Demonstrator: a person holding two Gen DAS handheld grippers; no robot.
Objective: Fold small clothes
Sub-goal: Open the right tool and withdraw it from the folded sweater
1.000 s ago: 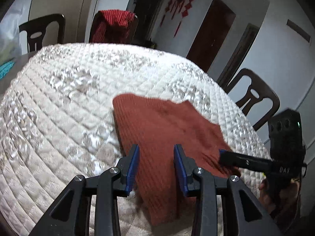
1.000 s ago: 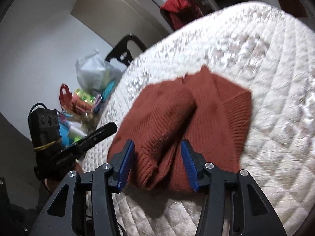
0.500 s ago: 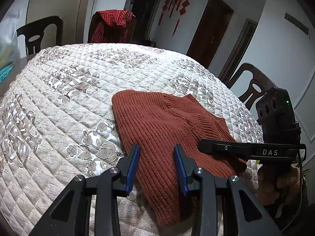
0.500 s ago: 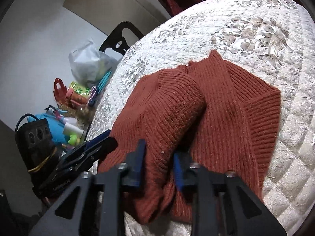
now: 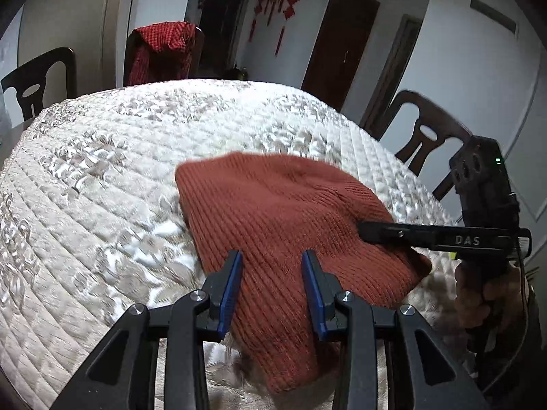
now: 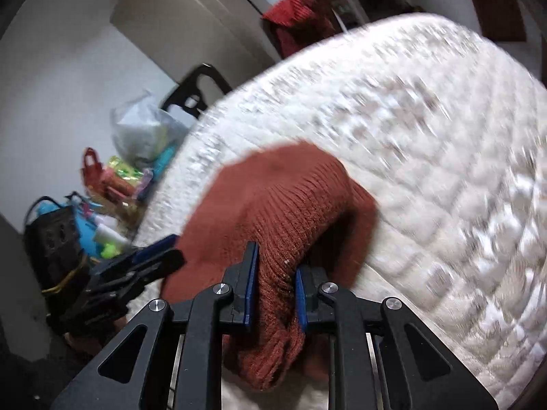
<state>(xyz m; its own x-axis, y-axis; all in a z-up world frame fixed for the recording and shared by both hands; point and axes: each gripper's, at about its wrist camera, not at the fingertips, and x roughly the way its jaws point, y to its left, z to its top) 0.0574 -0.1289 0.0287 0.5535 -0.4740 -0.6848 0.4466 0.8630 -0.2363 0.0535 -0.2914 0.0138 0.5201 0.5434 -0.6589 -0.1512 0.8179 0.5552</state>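
A rust-red knit sweater (image 5: 273, 205) lies bunched on the quilted white table cover (image 5: 102, 188). My right gripper (image 6: 275, 273) is closing, and its blue pads press on a thick fold of the sweater (image 6: 283, 198) that hangs down between them. In the left wrist view the right gripper (image 5: 365, 232) reaches in from the right onto the sweater's side. My left gripper (image 5: 273, 273) stands open just over the sweater's near part, pads clear of the knit. In the right wrist view the left gripper (image 6: 154, 259) sits at the sweater's left edge.
A dark chair with a red cloth (image 5: 160, 51) stands behind the table, another chair (image 5: 424, 133) at its right. Bags and colourful clutter (image 6: 136, 136) lie beyond the table's left edge. A person's hand (image 5: 492, 294) holds the right gripper's handle.
The right jaws went from wide apart to pinched on a fold of the sweater, and the sweater has bunched up. The left gripper shifted slightly with its jaws unchanged.
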